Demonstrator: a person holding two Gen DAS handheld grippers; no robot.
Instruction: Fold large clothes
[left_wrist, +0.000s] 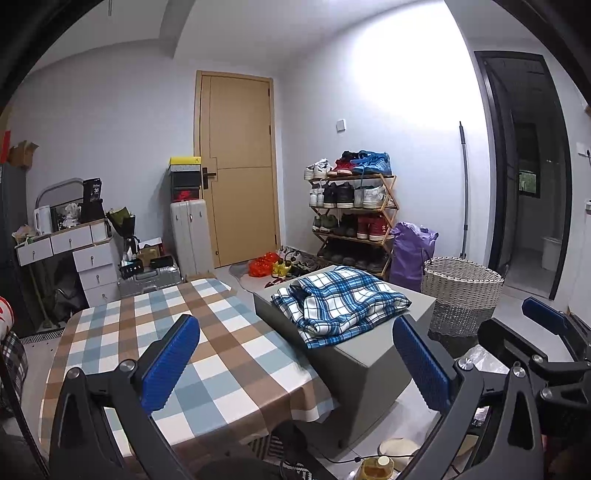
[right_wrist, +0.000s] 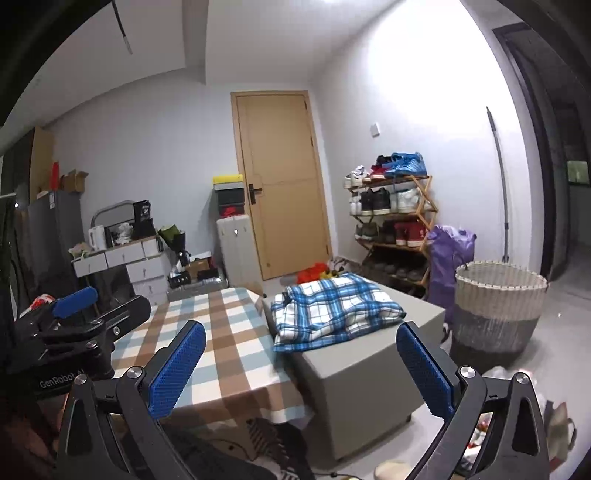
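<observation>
A blue and white plaid garment (left_wrist: 343, 301) (right_wrist: 336, 310) lies bunched on a grey box-shaped stool (left_wrist: 369, 365) (right_wrist: 362, 380) beside a table with a checked cloth (left_wrist: 173, 354) (right_wrist: 221, 332). My left gripper (left_wrist: 295, 362) is open, held above the table's near end and well short of the garment, with nothing between its blue pads (left_wrist: 170, 365). My right gripper (right_wrist: 301, 369) is open too, empty, hovering nearer the stool. In the right wrist view the left gripper (right_wrist: 74, 321) shows at the left edge; in the left wrist view the right one (left_wrist: 546, 343) shows at the right edge.
A woven laundry basket (left_wrist: 461, 291) (right_wrist: 498, 306) stands right of the stool, with a purple bag (left_wrist: 410, 251) and a shoe rack (left_wrist: 354, 218) behind. A white suitcase (left_wrist: 190, 236), drawers (left_wrist: 92, 258) and a door (left_wrist: 240, 166) line the far wall. Clutter lies on the floor below.
</observation>
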